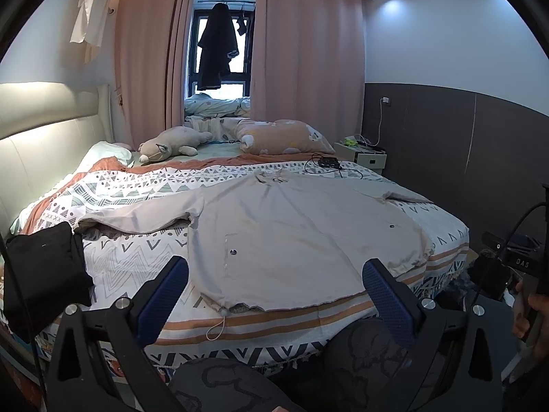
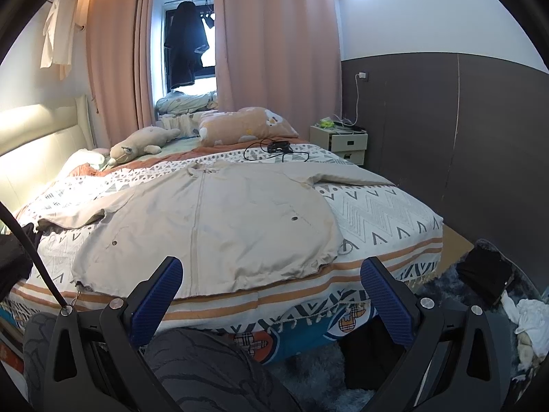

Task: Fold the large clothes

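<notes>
While a beige jacket [image 1: 291, 233] lies spread flat on the bed [image 1: 137, 261], unfolded, both tongs [image 1: 274, 295] [image 2: 271, 292] hover wide apart and empty, so the next move is probably grasping a sleeve or hem.

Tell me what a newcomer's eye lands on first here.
First, the big beige jacket spread flat, sleeves out, across the patterned bedspread at the near end of the bed. Next, the open left claw and open right claw, both empty, short of the hem. Behind, a plush toy lies near the pink curtains.
</notes>
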Demonstrator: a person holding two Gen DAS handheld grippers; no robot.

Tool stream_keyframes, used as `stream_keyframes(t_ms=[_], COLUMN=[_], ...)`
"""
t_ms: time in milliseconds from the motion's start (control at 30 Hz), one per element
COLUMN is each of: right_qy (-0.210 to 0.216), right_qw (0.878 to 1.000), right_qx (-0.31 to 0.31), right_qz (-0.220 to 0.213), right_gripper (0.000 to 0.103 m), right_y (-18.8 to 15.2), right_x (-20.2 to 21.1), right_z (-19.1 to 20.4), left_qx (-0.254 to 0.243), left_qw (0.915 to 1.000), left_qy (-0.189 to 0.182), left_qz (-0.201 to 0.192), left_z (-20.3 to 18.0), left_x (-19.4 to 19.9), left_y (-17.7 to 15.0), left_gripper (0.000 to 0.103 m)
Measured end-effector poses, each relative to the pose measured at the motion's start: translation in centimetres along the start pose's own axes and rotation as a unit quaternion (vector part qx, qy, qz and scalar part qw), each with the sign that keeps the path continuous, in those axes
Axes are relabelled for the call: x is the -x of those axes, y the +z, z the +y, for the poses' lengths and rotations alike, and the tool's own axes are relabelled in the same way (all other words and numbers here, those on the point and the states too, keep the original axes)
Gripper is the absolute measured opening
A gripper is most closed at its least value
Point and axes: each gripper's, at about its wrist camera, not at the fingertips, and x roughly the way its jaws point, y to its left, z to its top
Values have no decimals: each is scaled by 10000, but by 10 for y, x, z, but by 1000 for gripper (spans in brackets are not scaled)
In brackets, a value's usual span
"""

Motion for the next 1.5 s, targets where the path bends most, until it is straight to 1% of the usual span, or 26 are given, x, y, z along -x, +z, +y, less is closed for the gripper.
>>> stream_keyframes(t_ms=[333, 667, 1300, 1500], right_qy=[-9, -61, -110, -143], right_qw=[9998, 9997, 9994, 9994], right_qx=[-174, -193, -310, -317], right_qz=[-129, -96, -135, -75], right_gripper=[103, 103, 103, 103], right_y=[-8, -10, -13, -14], right_x=[0, 1, -3, -11], right_z=[-4, -6, -8, -6], left_qx=[115, 154, 191, 311], left_qw=[9998, 9996, 9996, 9993], left_qy=[-140, -223, -204, -180], left_qz=[47, 29, 26, 82], left_z=[0, -2, -1, 11], left_x=[-1, -3, -3, -12], left_y=[-6, -1, 2, 3], left_gripper=[103, 103, 103, 103])
